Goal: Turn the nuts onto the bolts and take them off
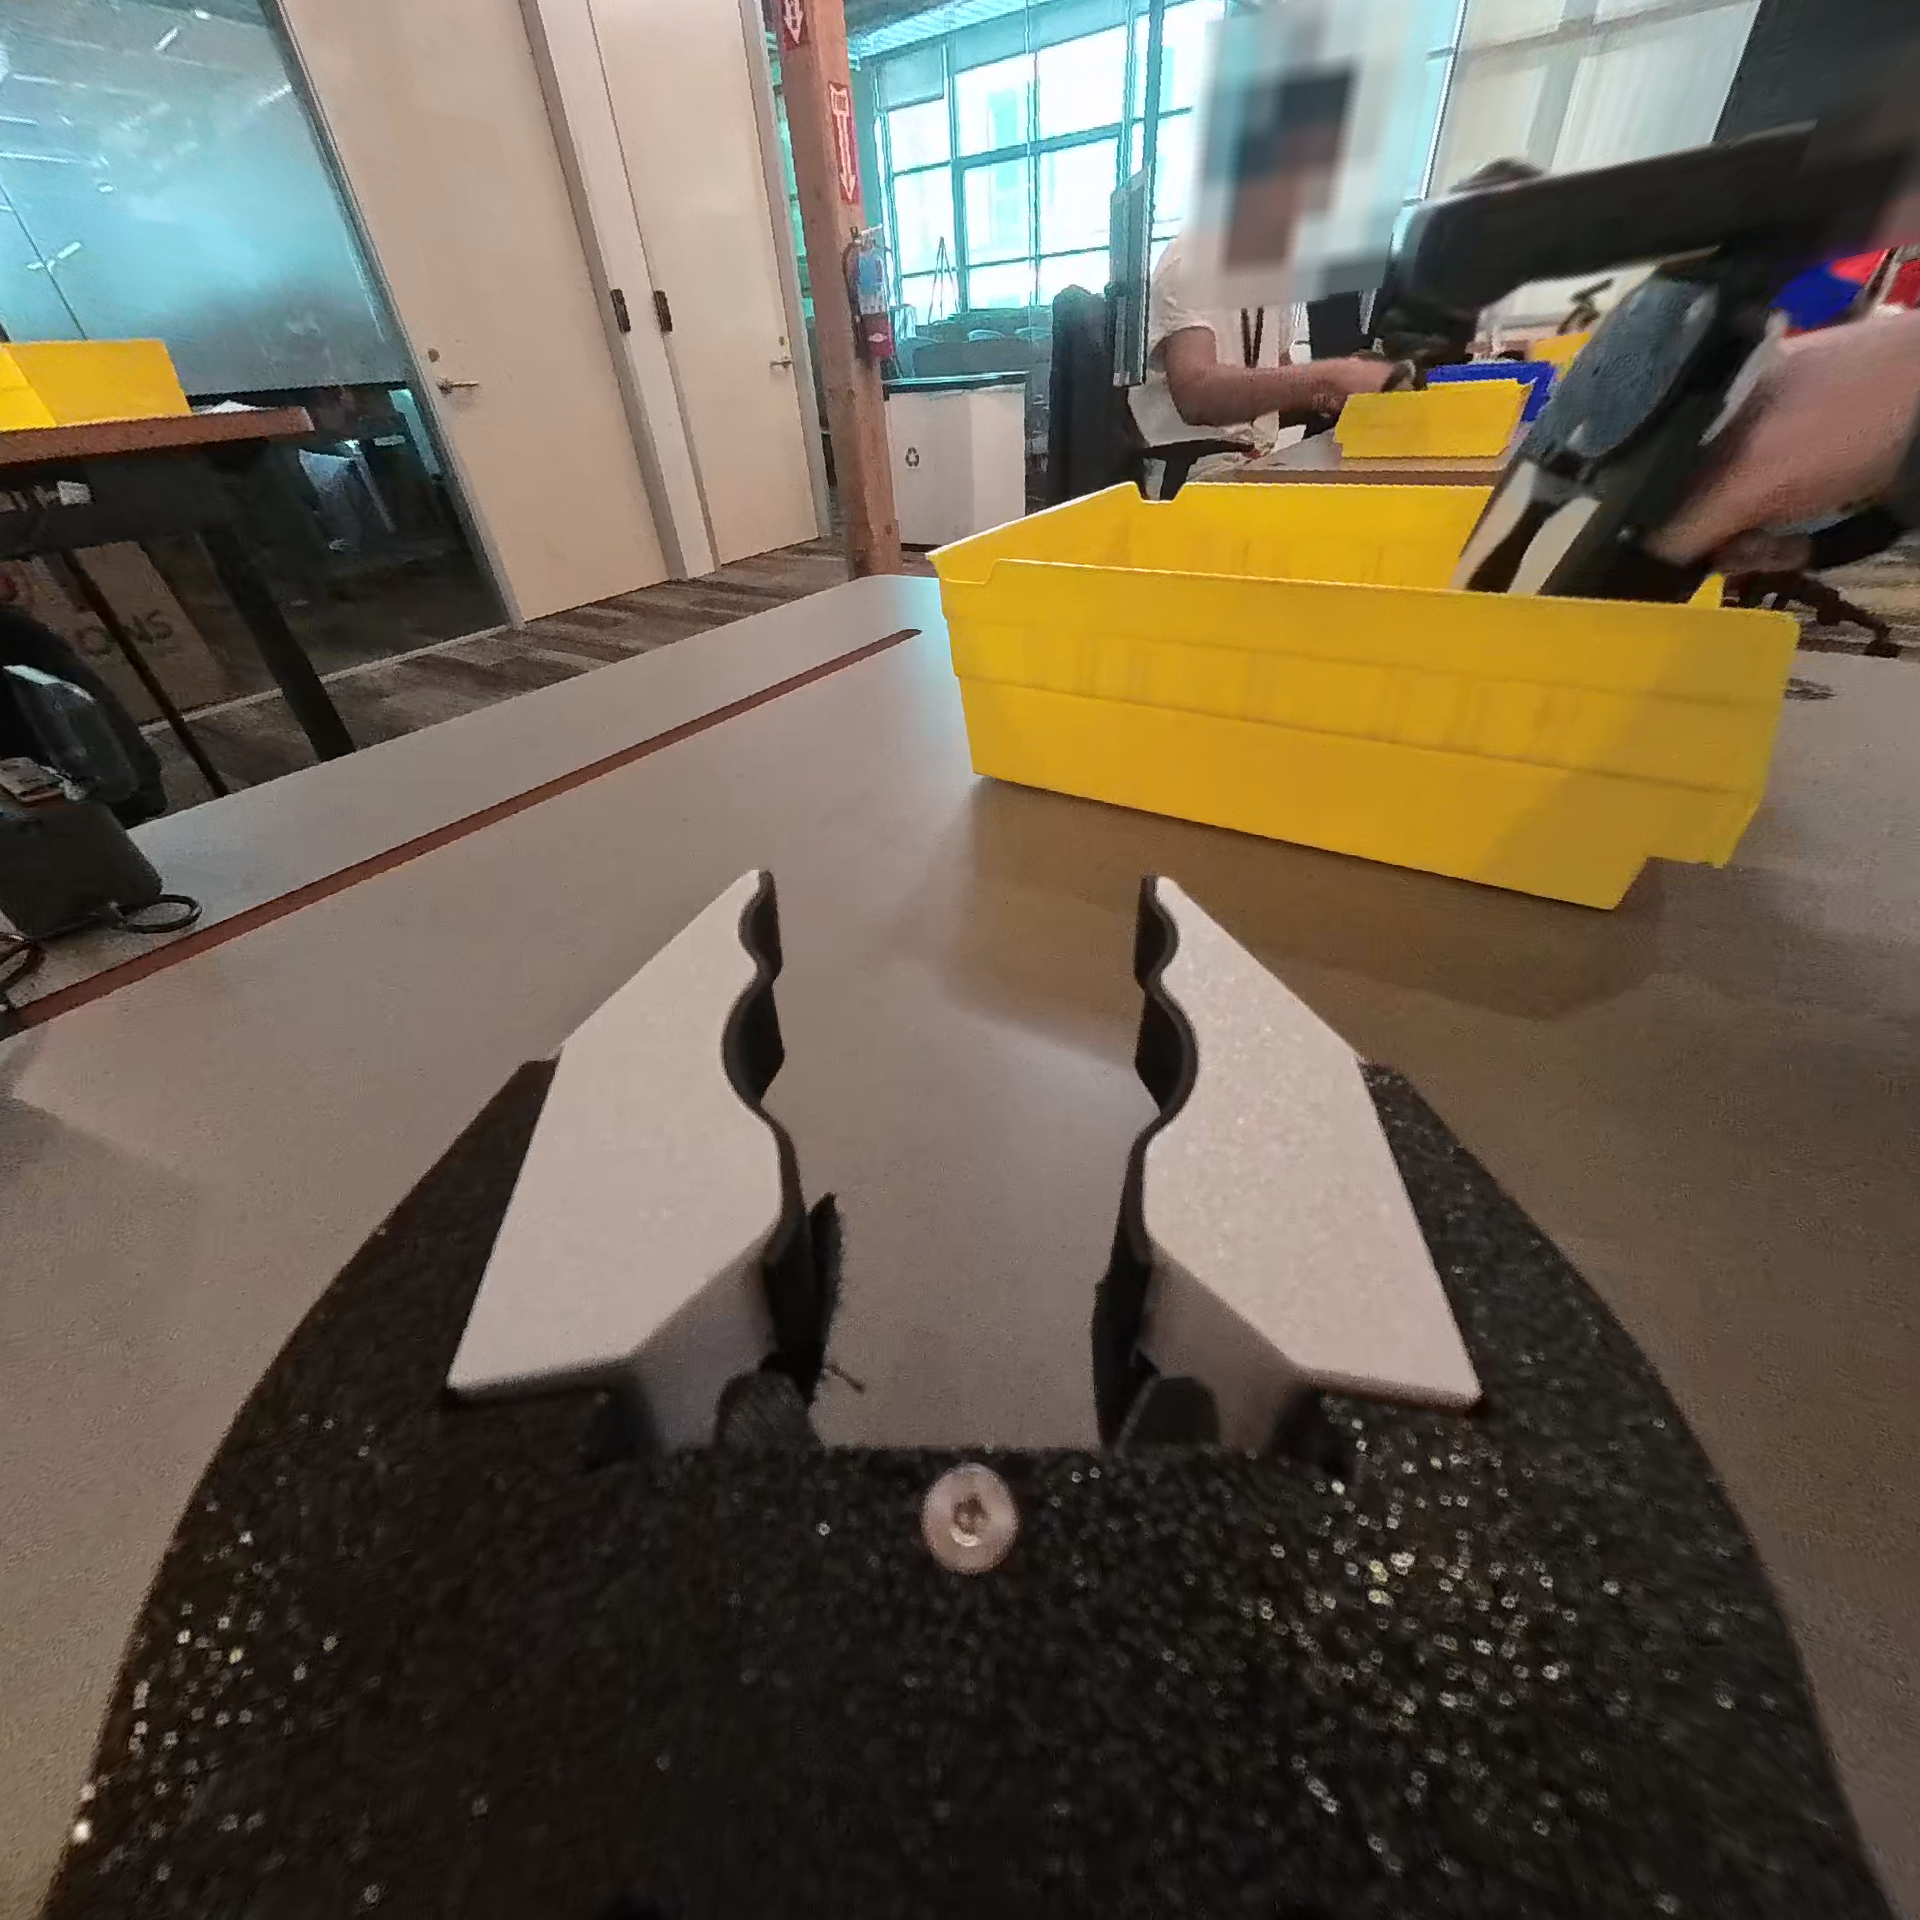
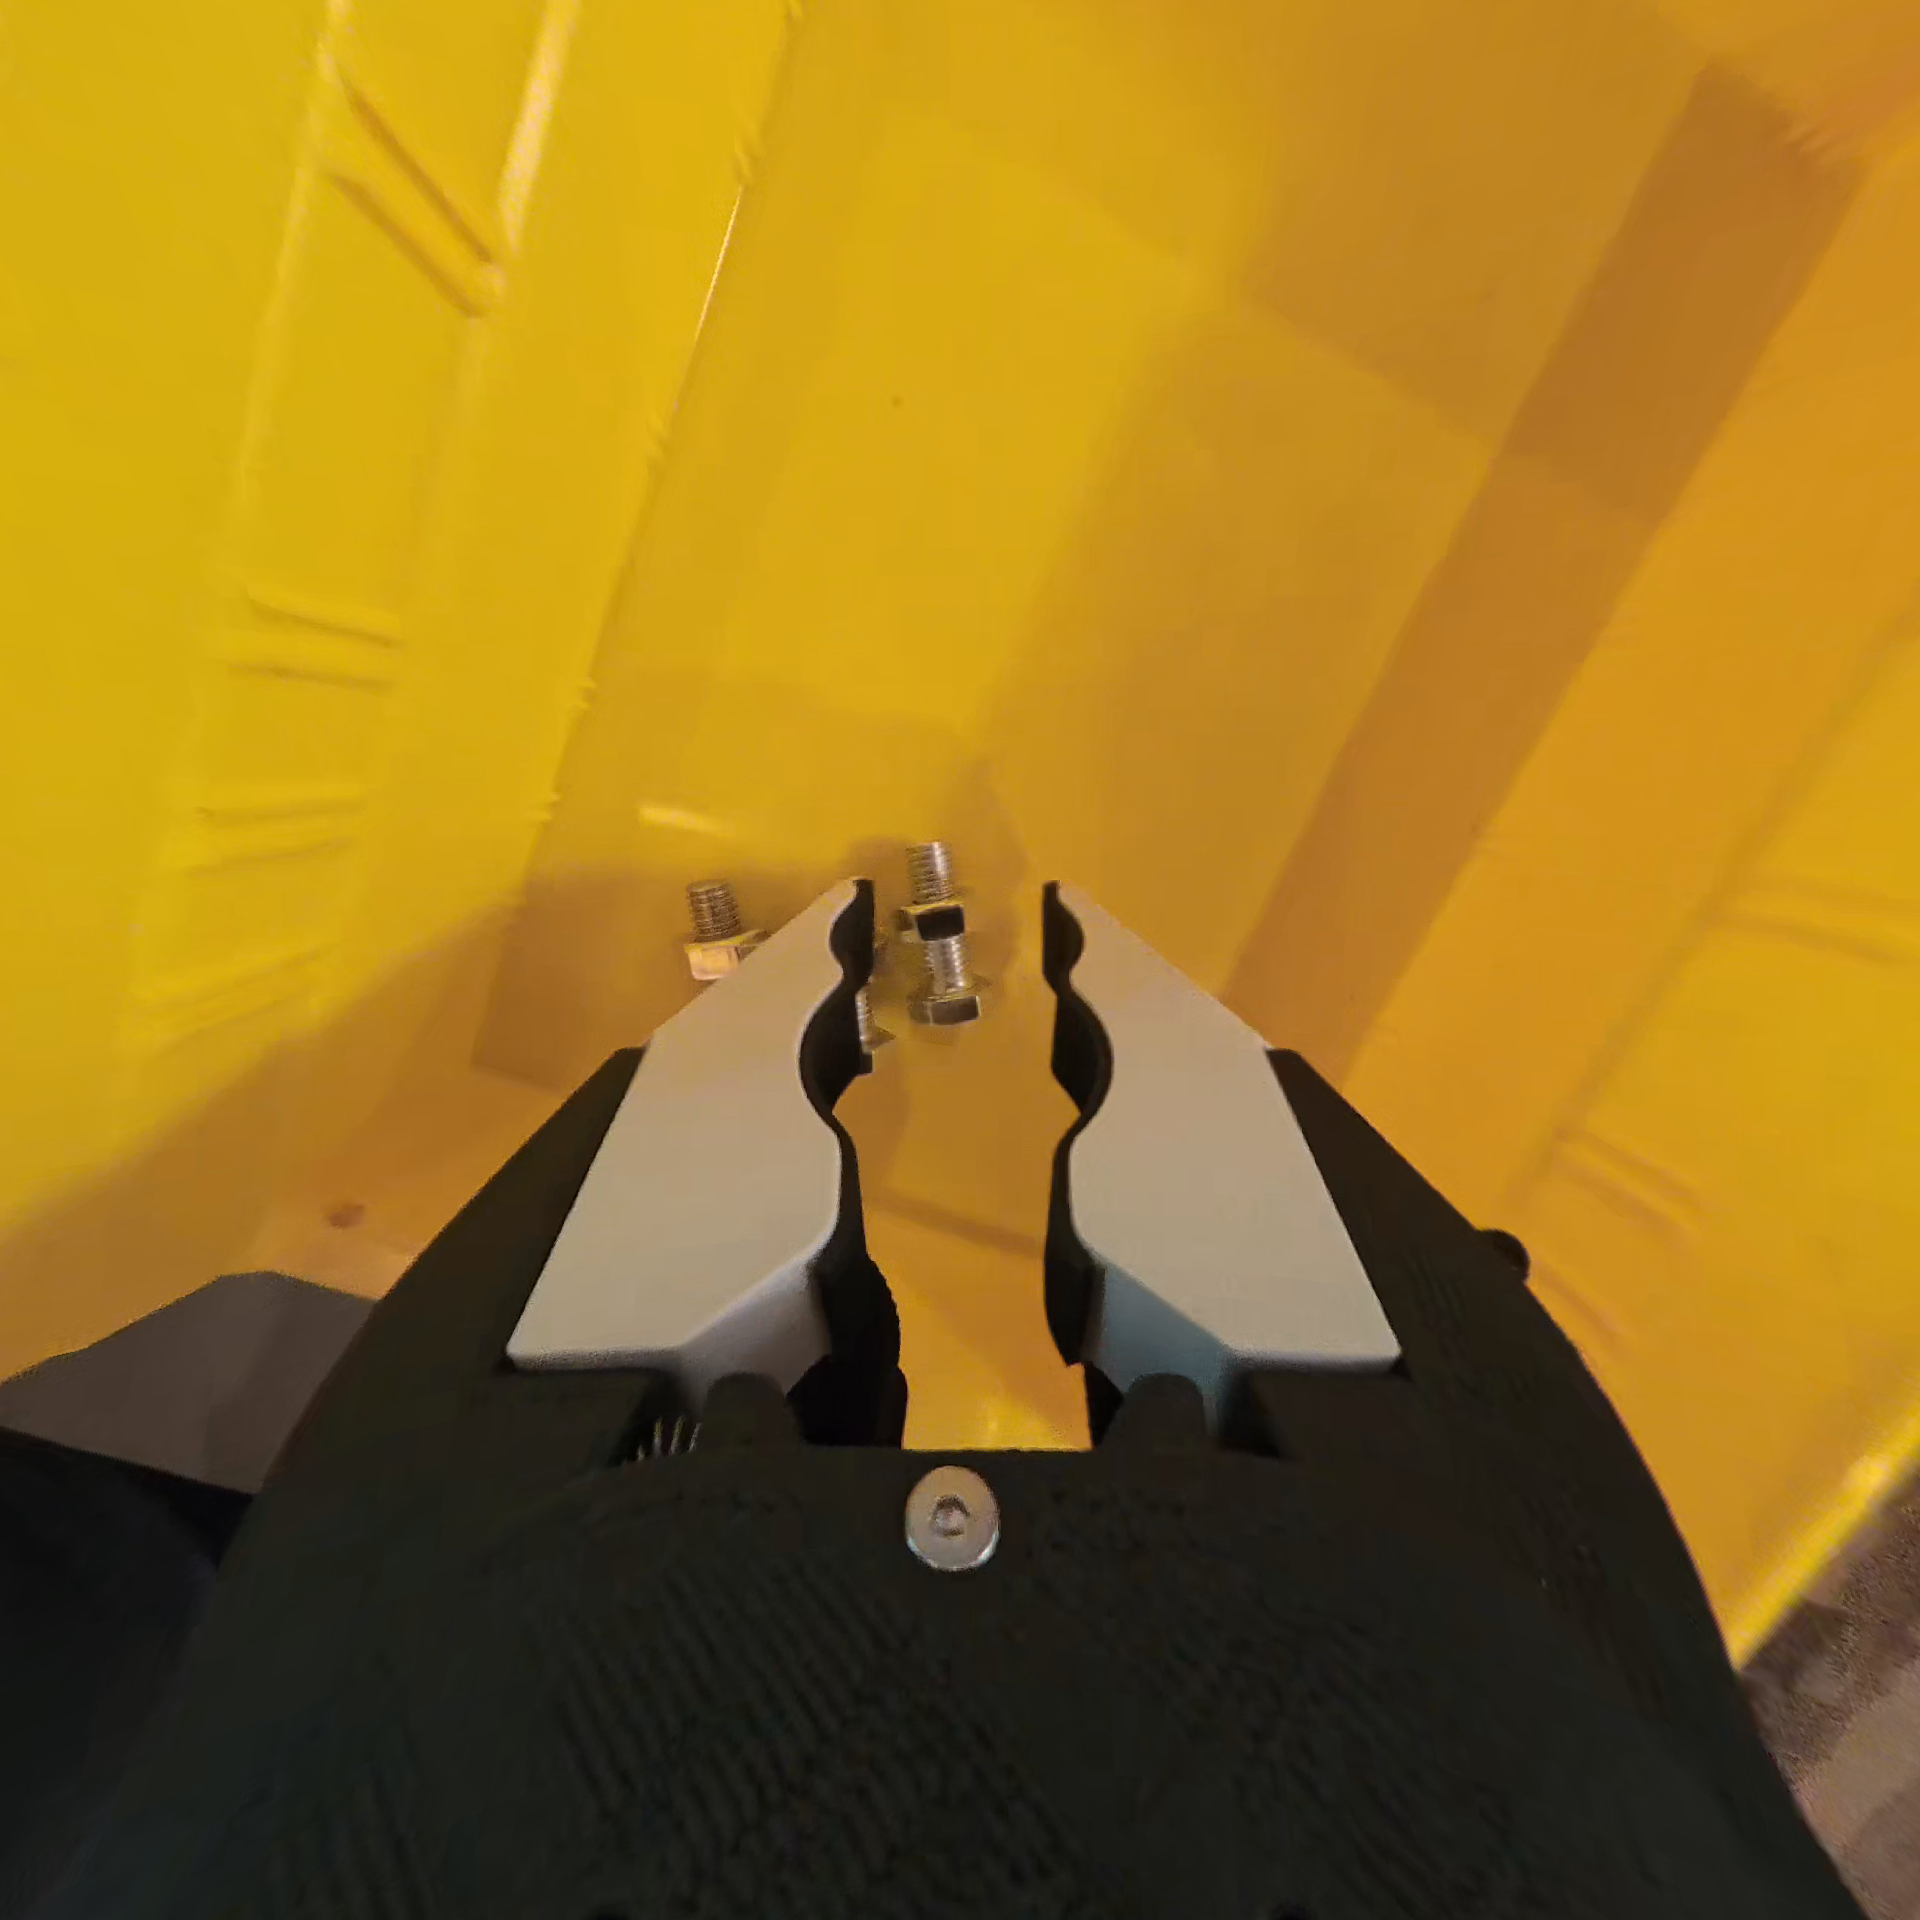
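Office desks and glass partitions are surrounding a grey table. On it, the left gripper is waiting with fingers spread and empty. The right gripper is reaching down into the yellow bin, jaws apart and holding nothing. Just beyond its tips a bolt with a nut is lying on the bin floor, a second bolt to its left. Pickup appears to be under way; next, centre the jaws over the shank and close.
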